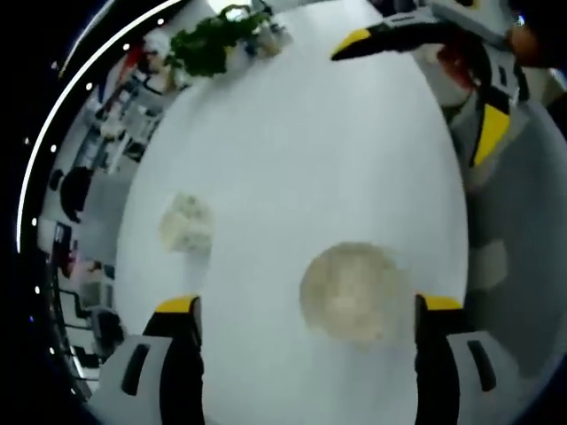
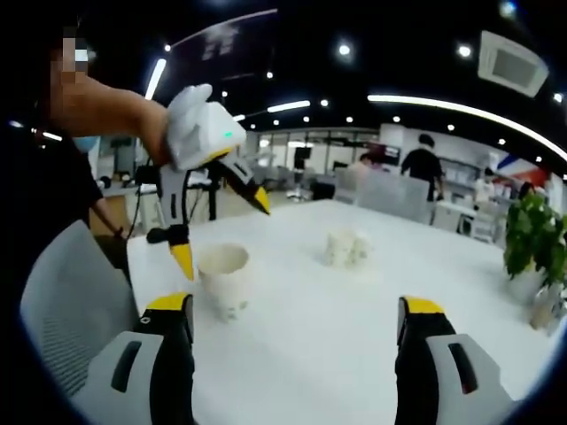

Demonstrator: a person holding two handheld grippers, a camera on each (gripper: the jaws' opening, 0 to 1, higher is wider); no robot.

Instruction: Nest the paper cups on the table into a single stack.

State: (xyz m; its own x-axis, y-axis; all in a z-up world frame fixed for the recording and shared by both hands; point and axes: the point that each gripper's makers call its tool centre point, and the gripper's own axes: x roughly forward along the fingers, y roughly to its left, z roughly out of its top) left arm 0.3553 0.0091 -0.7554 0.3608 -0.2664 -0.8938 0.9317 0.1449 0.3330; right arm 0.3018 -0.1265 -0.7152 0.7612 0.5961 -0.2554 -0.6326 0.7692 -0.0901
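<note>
Two white paper cups stand upright and apart on the white table (image 1: 292,133). From above, the left gripper view looks into the nearer cup (image 1: 350,292), which sits between the tips of my open left gripper (image 1: 308,305); the second cup (image 1: 186,221) stands off to the left. In the right gripper view the left gripper (image 2: 221,230) hangs open just over the nearer cup (image 2: 223,279), held by a gloved hand; the second cup (image 2: 345,248) is farther back. My right gripper (image 2: 294,305) is open with nothing in it and stays back from both cups; it also shows as the right gripper (image 1: 422,87).
A potted green plant (image 2: 532,235) stands at the table's far right; the same plant (image 1: 213,40) sits at the far table edge. A grey chair (image 2: 62,292) is beside the table at the left. People and desks fill the office behind.
</note>
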